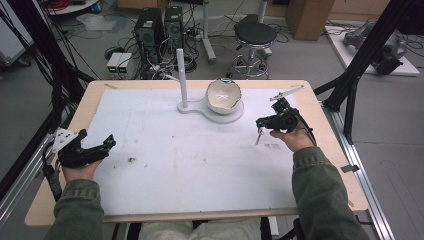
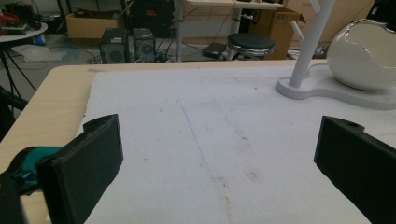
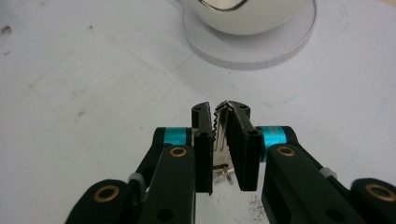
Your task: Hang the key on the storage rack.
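Table [image 1: 85, 107]: pale wood, covered almost edge to edge by a white mat [image 1: 200, 165]. Both tongs sit over the mat, left tongs [image 1: 111, 141] near its left border, right tongs [image 1: 260, 125] towards its right.

Mat is scuffed. Dark speck [image 1: 131, 160] just right of the left tongs. Faint blue line [image 2: 196, 140] runs ahead of them.

White stand [image 1: 215, 114]: flat base with an upright post [image 1: 182, 77], beyond and between the tongs, nearer the right pair. On the base sits a white bowl [image 1: 223, 95] with a jagged rim.

Floor beyond the table: black stool [image 1: 255, 35], two computer towers [image 1: 150, 27], loose cables, cardboard box [image 1: 310, 17].
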The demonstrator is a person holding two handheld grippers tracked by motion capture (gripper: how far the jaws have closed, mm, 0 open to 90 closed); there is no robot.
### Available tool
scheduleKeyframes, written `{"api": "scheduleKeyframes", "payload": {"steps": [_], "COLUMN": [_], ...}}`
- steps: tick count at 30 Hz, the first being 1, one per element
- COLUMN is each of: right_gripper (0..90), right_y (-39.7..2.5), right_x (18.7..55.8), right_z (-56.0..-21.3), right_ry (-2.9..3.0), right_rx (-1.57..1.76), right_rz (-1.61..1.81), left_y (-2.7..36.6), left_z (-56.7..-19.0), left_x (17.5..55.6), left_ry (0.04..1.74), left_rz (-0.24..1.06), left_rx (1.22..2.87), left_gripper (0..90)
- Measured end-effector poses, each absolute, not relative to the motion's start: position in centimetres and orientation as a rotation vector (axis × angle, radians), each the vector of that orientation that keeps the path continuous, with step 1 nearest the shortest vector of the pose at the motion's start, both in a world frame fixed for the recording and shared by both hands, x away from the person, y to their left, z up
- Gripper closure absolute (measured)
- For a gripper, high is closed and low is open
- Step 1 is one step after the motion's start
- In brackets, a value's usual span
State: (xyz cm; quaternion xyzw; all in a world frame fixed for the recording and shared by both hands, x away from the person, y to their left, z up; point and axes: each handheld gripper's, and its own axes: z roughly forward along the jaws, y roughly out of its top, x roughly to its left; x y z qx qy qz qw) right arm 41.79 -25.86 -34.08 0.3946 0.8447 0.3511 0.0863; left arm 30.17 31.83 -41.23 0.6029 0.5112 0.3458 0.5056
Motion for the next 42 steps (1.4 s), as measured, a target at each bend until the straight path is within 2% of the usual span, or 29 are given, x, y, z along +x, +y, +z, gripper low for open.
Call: {"api": "scheduleKeyframes", "payload": {"steps": [42], "right_gripper": [80.7], "right_y": [-16.5], "right_x": [43.5], "right_z": [-26.4], "right_ry": [2.543], "right_rx": [0.968], "right_rz": [1.248], "left_y": [31.9], "left_z": [-41.3], "left_x": [30.4], "left_ry": [1.229], "left_rz": [0.823], "left_rx": [1.445], "left_gripper": [1.7]}}
